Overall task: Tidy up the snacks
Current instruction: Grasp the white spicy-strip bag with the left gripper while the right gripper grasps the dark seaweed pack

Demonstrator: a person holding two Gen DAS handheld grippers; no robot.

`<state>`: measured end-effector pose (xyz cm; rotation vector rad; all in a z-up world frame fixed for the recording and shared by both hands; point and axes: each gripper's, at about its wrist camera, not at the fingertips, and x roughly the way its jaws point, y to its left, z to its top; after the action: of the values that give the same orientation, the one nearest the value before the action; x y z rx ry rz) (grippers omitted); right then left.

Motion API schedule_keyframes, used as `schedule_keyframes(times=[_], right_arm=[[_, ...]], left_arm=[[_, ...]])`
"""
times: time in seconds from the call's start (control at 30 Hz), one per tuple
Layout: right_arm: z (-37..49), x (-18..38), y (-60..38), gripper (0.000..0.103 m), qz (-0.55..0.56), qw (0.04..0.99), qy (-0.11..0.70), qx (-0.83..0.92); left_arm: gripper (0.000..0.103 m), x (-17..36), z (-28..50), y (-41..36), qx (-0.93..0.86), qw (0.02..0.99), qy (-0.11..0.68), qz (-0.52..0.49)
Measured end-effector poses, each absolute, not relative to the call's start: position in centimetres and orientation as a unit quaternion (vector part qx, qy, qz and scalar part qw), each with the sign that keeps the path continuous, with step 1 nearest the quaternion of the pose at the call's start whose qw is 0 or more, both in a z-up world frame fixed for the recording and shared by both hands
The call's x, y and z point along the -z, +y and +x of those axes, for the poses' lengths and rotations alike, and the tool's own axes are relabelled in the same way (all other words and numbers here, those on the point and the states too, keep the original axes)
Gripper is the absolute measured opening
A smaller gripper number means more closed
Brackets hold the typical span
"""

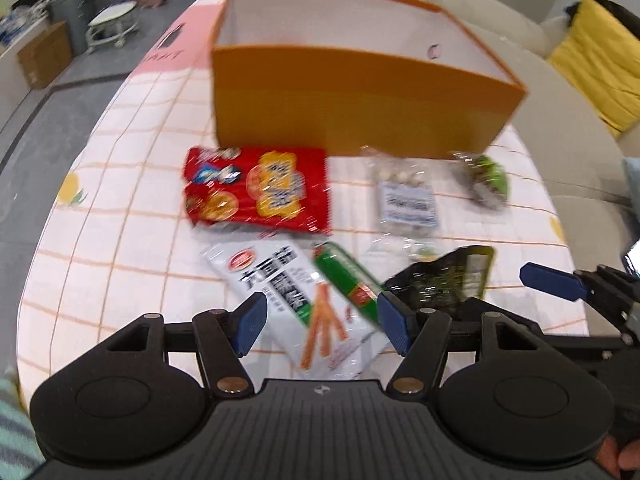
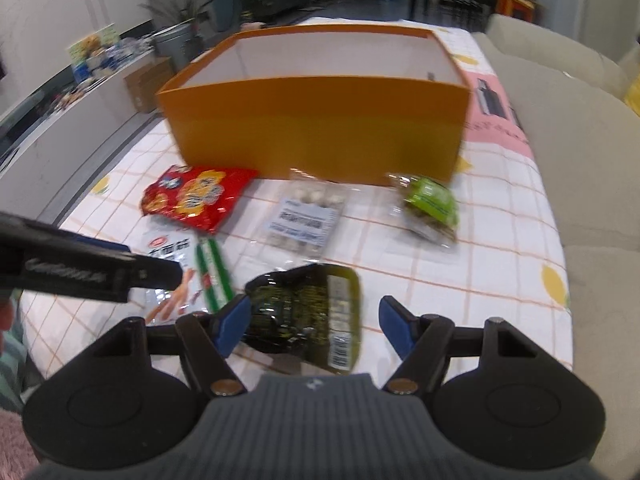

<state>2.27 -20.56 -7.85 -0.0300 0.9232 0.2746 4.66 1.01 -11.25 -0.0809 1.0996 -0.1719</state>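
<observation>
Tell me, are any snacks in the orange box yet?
None that I can see; the orange box looks empty. Both grippers are open, holding nothing: the left gripper frames the white packet, the right gripper the dark green packet. All five snacks are on the table.

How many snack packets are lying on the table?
5: red crinkly bag, clear candy pack, green clear pouch by the box; white stick-biscuit packet, dark glossy packet nearer.

Dark packet [image 2: 308, 316] between right gripper [image 2: 314, 320] open jaws
</observation>
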Motion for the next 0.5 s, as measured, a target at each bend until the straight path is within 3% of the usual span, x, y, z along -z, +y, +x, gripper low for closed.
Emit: schedule_keyframes(times=[0.33, 0.5], right_arm=[[3.5, 9.5, -19.1, 0.062, -0.029, 0.875, 0.462, -0.145], [4.3, 10.3, -19.1, 0.062, -0.022, 0.871, 0.470, -0.140]], left_arm=[[0.079, 13.4, 6.2, 0.5, 0.051, 0.830, 0.553, -0.062], [0.088, 13.9, 6.8, 0.0, 0.029, 0.832, 0.552, -0.052]])
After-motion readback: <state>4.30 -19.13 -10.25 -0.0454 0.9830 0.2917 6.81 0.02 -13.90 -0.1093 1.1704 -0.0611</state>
